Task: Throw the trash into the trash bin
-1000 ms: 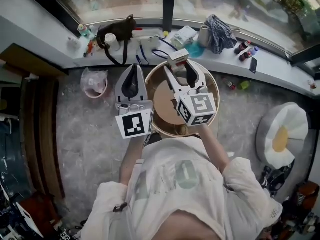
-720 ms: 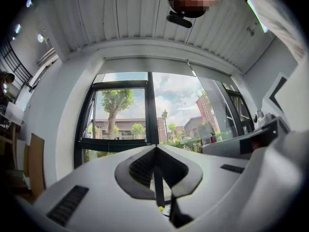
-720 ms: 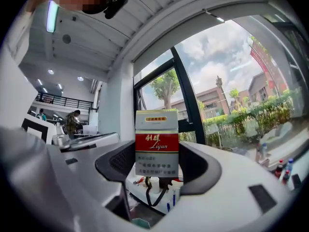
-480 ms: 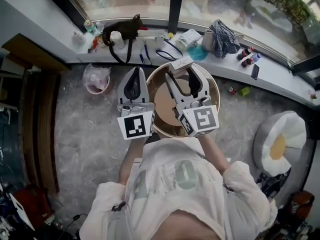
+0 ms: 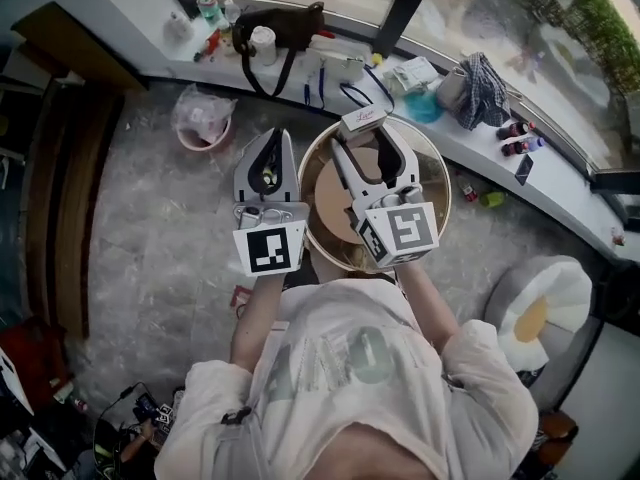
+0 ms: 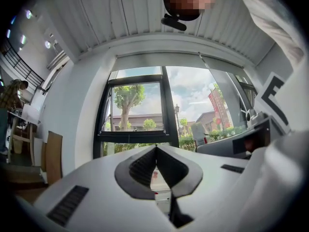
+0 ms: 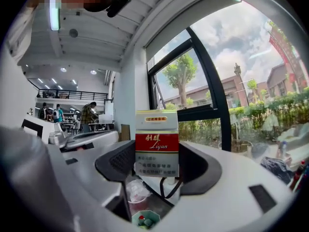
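A white and red cigarette box (image 5: 363, 120) (image 7: 157, 146) stands upright in my right gripper (image 5: 365, 130) (image 7: 157, 153), which is shut on it over the far rim of a round wooden table (image 5: 330, 203). Left of it my left gripper (image 5: 269, 136) (image 6: 155, 147) is held over the floor, shut, its tips touching and nothing showing between them. The trash bin (image 5: 203, 123), small, pink and lined with clear plastic, stands on the floor to the far left of the left gripper. A pink lined container (image 7: 137, 196) shows low between the right jaws.
A window sill (image 5: 330, 53) runs along the back with a black bag (image 5: 280, 23), a white cup (image 5: 263, 43), cables and a checked cloth (image 5: 485, 76). A wooden panel (image 5: 60, 198) lies left, and a white and yellow cushion (image 5: 540, 303) right.
The person has turned, so the sill and floor slant across the head view. Both grippers swung along with it, side by side. The box stays in the right jaws.
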The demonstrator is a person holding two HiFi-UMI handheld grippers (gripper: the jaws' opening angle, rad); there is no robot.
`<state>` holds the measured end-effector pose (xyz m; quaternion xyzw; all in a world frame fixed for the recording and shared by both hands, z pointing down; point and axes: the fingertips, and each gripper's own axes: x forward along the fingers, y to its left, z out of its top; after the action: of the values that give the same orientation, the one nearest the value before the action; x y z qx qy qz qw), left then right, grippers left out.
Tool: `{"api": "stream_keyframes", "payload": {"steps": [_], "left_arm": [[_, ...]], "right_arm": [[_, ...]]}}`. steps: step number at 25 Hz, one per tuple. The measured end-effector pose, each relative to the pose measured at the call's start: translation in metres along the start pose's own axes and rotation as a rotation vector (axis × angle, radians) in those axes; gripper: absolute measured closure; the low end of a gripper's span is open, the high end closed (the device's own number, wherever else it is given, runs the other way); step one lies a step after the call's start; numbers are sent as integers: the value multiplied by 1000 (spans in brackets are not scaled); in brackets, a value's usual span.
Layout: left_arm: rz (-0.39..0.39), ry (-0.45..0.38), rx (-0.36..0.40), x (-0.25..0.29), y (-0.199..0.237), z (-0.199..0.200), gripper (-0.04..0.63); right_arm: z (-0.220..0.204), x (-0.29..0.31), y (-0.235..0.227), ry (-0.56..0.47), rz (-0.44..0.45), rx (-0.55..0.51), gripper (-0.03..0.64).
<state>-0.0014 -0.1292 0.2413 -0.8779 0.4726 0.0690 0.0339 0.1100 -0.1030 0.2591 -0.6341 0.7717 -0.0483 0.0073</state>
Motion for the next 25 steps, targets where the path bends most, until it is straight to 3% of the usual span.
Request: {"api": "stream_keyframes", "payload": {"steps": [6,9,12,15,19,25], "left_arm": [[111,114,5,-4,99,-64,584],[137,183,48,-11,140,-102,584],[208,237,24,-32,171,-131,584],[264,275,-9,-52,190,-153,584],[263,344,-34,-73,198,-190,584],[267,395,-115,-83,198,-240,584]], "right_arm": [[-76,102,46,149,101,-4,337],[-132,150,63,226,110,1,337],[-201,181,80,331,125,12,337],[-268,198,94,455,136,47,337],[-347,206,107,608,132,75,337],[-423,205,114,740,125,52,337]]}}
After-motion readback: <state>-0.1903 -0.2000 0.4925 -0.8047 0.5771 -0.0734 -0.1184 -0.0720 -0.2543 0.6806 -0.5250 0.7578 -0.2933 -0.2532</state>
